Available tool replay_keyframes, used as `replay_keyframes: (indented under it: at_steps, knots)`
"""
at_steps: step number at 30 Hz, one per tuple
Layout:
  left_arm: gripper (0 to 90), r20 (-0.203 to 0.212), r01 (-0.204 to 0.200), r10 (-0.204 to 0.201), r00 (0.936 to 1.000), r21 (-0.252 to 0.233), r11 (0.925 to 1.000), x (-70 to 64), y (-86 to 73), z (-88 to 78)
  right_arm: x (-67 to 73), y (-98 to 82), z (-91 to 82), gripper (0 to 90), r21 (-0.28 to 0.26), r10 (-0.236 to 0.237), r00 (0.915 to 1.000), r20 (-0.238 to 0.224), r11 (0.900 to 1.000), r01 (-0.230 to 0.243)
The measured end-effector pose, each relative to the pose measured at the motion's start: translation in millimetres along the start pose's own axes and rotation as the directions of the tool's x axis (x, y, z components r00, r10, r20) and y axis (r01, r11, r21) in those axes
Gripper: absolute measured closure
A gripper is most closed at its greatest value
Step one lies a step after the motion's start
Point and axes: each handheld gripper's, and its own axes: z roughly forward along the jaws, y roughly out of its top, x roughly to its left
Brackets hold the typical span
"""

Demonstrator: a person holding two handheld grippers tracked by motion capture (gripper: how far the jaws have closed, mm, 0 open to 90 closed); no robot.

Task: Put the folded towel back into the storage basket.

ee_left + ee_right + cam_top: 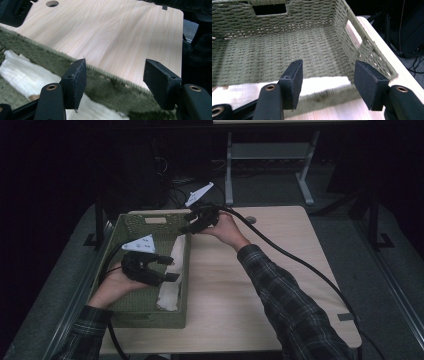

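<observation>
Both grippers spread, pinching nothing. Left gripper point(167, 268): cloth point(171, 275) under fingers, basket point(131, 312) rim between them. Right gripper point(189, 227): cloth just beyond fingers.

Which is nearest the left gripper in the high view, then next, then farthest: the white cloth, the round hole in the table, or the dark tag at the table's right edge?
From the left gripper:
1. White cloth, in the basket's right side, just beside the jaws.
2. Round hole, at the table's far edge.
3. Dark tag, at the right edge.
</observation>
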Motion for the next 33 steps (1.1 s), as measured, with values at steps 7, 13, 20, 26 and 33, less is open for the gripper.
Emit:
replay_keyframes:
  at_steps: [7,13,20,26,33]
  knots:
    - [31.1,-0.015,0.010,-0.010,0.9998,0.001,1.0000,-11.8,18.8,17.0,-4.1,-15.1,-27.0,36.6,-0.010,0.011,0.9999,0.008,1.000,-0.011]
    - [27.6,-0.034,0.011,-0.010,0.9994,0.019,0.9998,-25.5,37.2,37.6,-7.2,-34.1,-54.6,35.0,-0.026,0.022,0.9996,0.018,0.999,-0.022]
    - [26.2,-0.048,0.010,-0.009,0.9988,0.018,0.9998,-41.7,57.2,66.0,-11.4,-66.3,-83.6,33.4,-0.033,0.043,0.9983,0.039,0.999,-0.042]
    - [25.7,-0.063,-0.003,0.005,0.9980,0.026,0.9997,-50.7,68.6,88.0,-14.3,-91.6,-104.7,32.2,-0.051,0.053,0.9972,0.054,0.997,-0.050]
    - [24.5,-0.081,-0.012,0.013,0.9966,0.012,0.9999,-58.3,73.4,117.1,-12.3,-118.0,-121.8,30.9,-0.055,0.072,0.9946,0.075,0.996,-0.068]
